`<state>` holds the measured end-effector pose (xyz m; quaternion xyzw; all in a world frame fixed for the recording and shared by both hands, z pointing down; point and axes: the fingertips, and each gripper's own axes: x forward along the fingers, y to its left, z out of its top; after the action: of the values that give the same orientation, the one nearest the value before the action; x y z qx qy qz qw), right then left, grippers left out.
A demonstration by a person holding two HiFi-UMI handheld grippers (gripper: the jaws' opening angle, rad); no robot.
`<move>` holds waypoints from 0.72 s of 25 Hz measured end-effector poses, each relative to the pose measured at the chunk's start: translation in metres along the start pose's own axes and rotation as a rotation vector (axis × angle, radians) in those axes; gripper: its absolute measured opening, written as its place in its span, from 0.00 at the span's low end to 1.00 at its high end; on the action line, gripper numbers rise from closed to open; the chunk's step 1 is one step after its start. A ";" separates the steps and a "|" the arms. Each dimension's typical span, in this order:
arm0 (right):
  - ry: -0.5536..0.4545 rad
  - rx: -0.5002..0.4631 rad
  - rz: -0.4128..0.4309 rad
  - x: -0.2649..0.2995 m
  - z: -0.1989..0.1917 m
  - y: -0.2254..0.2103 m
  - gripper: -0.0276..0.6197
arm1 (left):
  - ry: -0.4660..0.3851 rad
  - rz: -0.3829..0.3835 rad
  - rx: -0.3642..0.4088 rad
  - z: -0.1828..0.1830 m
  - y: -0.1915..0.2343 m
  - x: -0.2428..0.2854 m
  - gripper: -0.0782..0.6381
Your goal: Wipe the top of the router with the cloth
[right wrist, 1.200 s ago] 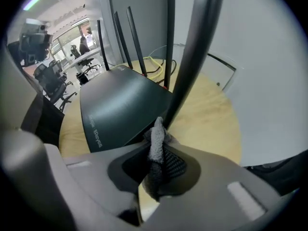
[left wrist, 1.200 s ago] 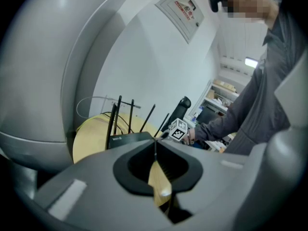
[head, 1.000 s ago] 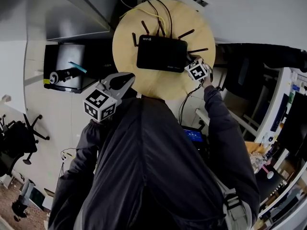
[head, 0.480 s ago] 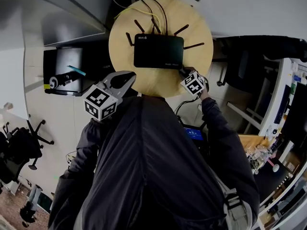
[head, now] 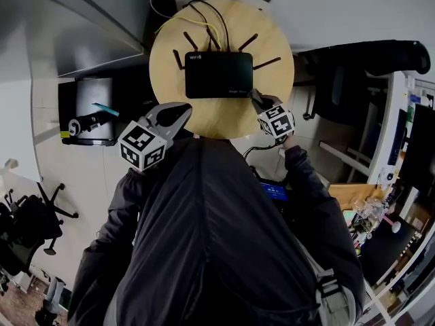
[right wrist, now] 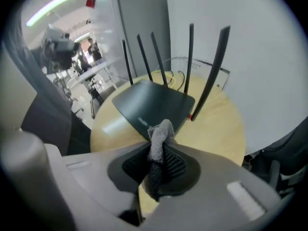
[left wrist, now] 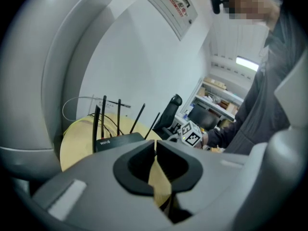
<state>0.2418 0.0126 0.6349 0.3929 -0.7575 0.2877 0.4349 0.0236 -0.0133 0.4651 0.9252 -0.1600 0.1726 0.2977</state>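
Observation:
A black router [head: 218, 74] with several upright antennas lies flat on a round wooden table [head: 170, 90]. In the right gripper view the router [right wrist: 153, 102] sits just beyond the jaws. My right gripper [head: 257, 100] is shut on a grey cloth [right wrist: 159, 143], which sticks out past the tips and hangs above the router's near right corner. My left gripper [head: 182, 111] is shut with nothing in it and hovers over the table's near left edge. From the left gripper view the router [left wrist: 118, 141] shows past the closed jaws.
Yellow and black cables [head: 197, 12] run from the router's back over the table's far edge. A dark shelf unit [head: 88, 107] stands to the left, an office chair [head: 353, 80] to the right, and a white wall [head: 340, 12] behind.
My right gripper with the cloth has drawn back from the router's right side toward its near right corner and lifted. The left gripper has stayed put.

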 end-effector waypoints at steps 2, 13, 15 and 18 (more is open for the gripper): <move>-0.097 0.040 0.032 -0.020 0.029 0.017 0.09 | -0.007 -0.015 0.006 0.002 0.000 0.001 0.11; -0.348 -0.080 0.079 -0.095 0.130 0.105 0.09 | 0.001 -0.131 0.068 0.002 -0.012 0.014 0.11; -0.359 -0.080 0.076 -0.100 0.134 0.113 0.09 | 0.009 -0.150 0.074 0.000 -0.015 0.015 0.11; -0.369 -0.087 0.070 -0.103 0.139 0.126 0.09 | 0.016 -0.172 0.081 -0.003 -0.016 0.012 0.11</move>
<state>0.1074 0.0068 0.4683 0.3932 -0.8493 0.1925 0.2951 0.0397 -0.0013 0.4644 0.9455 -0.0703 0.1600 0.2749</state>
